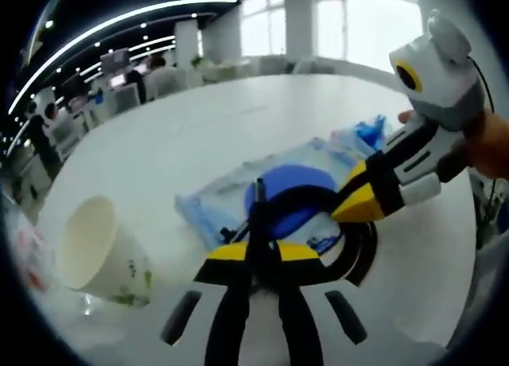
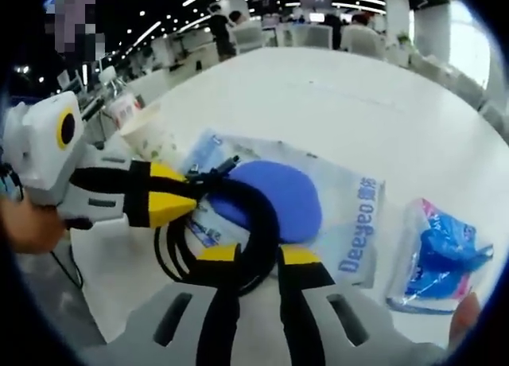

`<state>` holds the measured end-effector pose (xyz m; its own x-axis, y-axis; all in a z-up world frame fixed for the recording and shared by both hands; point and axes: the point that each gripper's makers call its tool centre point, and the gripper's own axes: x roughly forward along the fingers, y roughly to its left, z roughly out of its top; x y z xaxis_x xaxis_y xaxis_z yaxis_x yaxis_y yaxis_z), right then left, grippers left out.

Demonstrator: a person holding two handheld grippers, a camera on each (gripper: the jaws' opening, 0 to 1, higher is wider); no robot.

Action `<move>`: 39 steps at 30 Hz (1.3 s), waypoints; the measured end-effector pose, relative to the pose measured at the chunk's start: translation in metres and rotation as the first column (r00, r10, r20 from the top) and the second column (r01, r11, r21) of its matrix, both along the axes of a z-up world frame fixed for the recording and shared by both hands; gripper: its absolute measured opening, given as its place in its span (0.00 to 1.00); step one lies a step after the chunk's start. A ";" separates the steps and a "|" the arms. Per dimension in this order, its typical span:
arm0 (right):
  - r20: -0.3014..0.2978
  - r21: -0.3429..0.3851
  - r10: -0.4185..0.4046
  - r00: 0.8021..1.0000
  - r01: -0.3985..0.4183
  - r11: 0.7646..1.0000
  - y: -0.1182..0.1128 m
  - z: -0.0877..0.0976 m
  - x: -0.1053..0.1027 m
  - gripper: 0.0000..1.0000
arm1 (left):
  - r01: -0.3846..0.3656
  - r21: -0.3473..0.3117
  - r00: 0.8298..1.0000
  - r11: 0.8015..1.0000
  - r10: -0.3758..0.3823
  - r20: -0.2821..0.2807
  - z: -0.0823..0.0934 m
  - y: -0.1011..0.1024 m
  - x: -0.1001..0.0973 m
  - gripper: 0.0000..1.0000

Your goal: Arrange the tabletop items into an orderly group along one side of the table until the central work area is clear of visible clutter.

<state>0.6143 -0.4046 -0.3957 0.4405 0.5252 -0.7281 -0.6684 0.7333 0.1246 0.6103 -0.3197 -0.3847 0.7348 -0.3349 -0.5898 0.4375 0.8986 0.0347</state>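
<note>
Black cable (image 2: pixel 258 223) is pinched by both grippers' fingers over the blue-disc packet (image 2: pixel 350 215); white table (image 2: pixel 334 95) beyond lies open.

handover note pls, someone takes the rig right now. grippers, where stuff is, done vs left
Left gripper: shut on the coiled black cable.
Right gripper: shut on the same coiled black cable; both grips sit side by side on the loop.
Cable lies over the clear packet with the blue disc, mid-table.
Paper cup lies tipped on its side beside the packet.
Small blue-and-clear packet lies apart, on the packet's far side from the cup.
Done: nothing grouped yet.
Left: move cable, both packets and cup to one side of the white table.
</note>
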 end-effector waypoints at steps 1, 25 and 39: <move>-0.004 0.006 -0.012 1.000 0.012 1.000 0.000 0.001 0.000 0.16 | -0.002 0.000 1.000 1.000 0.002 0.001 0.000 0.000 0.000 0.08; -0.012 0.043 -0.036 0.999 0.036 0.998 -0.007 0.014 0.002 0.11 | 0.000 -0.014 1.000 1.000 0.000 -0.001 0.011 -0.007 0.000 0.06; 0.003 0.058 -0.041 0.999 0.040 0.998 -0.013 0.029 0.000 0.10 | 0.014 -0.027 1.000 1.000 -0.014 0.013 0.023 -0.012 -0.004 0.05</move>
<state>0.6140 -0.4177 -0.3670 0.4652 0.5479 -0.6953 -0.6388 0.7515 0.1648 0.6068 -0.3320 -0.3616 0.7375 -0.3611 -0.5707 0.4497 0.8930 0.0161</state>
